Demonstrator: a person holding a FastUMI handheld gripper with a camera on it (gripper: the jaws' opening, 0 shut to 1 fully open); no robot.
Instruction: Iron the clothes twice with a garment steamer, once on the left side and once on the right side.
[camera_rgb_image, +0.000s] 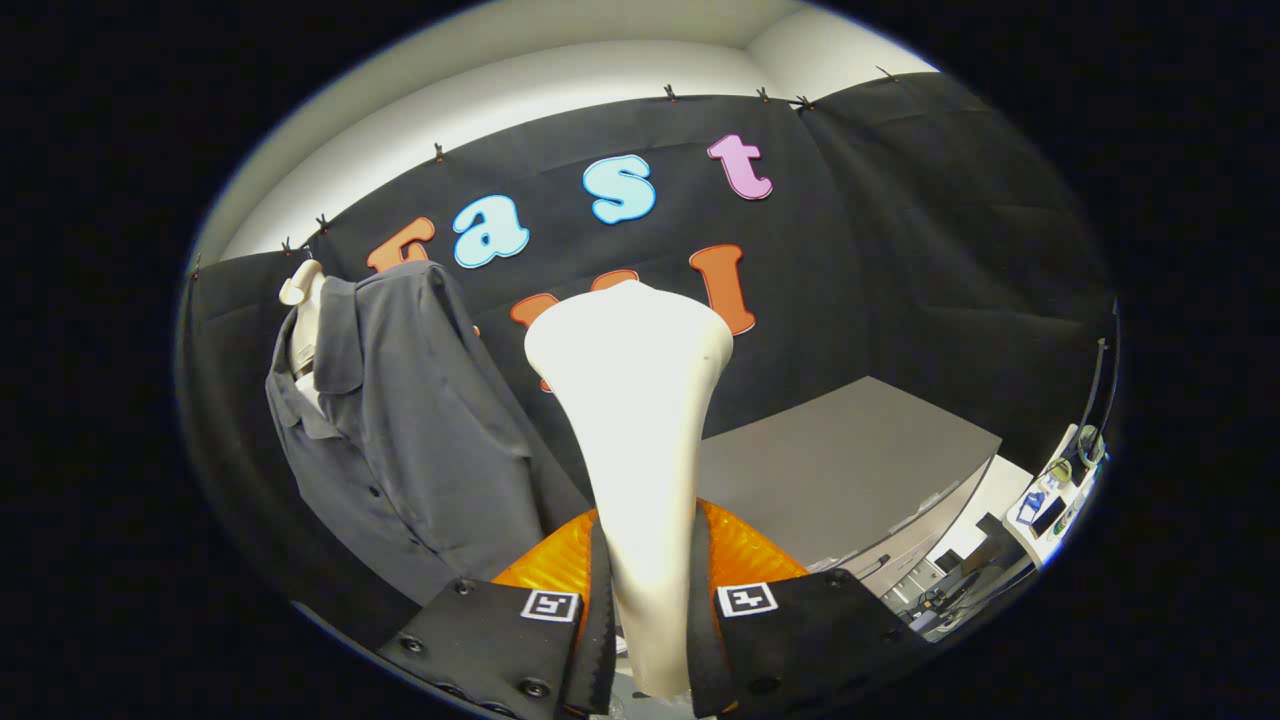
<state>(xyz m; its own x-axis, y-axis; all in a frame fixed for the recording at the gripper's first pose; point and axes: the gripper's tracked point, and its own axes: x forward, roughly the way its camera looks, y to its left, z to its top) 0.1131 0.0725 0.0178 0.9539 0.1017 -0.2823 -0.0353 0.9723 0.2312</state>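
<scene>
— Gripper view first: what did your gripper (648, 610) have?

— Your two fingers (600, 610) were pinching the handle of the cream garment steamer (630, 400), one on each side, both pressing it. The steamer rose upright from between them, its broad head at the top, an orange body (745, 555) just behind the fingers.

— And where was the shirt?

— You had the grey shirt (410, 430) beyond the fingers and off to the left, hanging on a pale mannequin (305, 310) against the black cloth wall (900, 260), apart from the steamer head. A grey table (850, 470) stood right.
</scene>
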